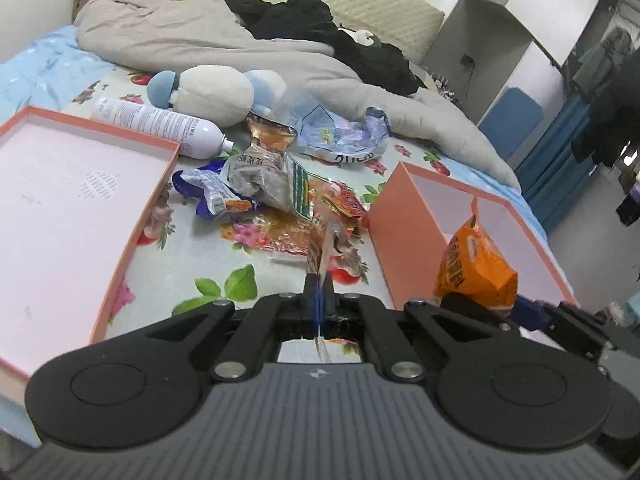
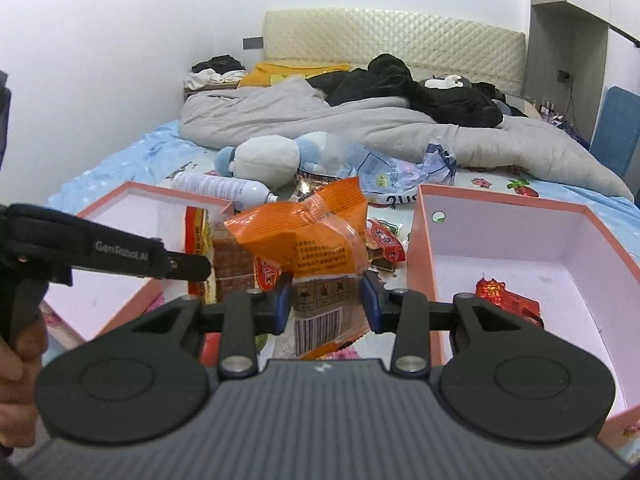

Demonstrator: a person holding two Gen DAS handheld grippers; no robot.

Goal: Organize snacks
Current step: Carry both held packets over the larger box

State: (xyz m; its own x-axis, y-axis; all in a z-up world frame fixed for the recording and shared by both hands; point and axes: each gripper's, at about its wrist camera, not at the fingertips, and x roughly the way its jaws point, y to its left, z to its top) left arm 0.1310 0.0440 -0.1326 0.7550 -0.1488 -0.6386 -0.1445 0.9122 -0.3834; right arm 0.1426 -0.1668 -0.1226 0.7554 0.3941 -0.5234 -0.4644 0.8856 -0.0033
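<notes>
Both cameras sit close above the bed [image 1: 192, 264], looking down and far toward the headboard [image 2: 392, 44]; both see the snack pile [image 1: 272, 184].

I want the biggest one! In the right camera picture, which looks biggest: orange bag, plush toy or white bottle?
1. orange bag, though nearness to the camera enlarges it.
2. plush toy.
3. white bottle.
</notes>
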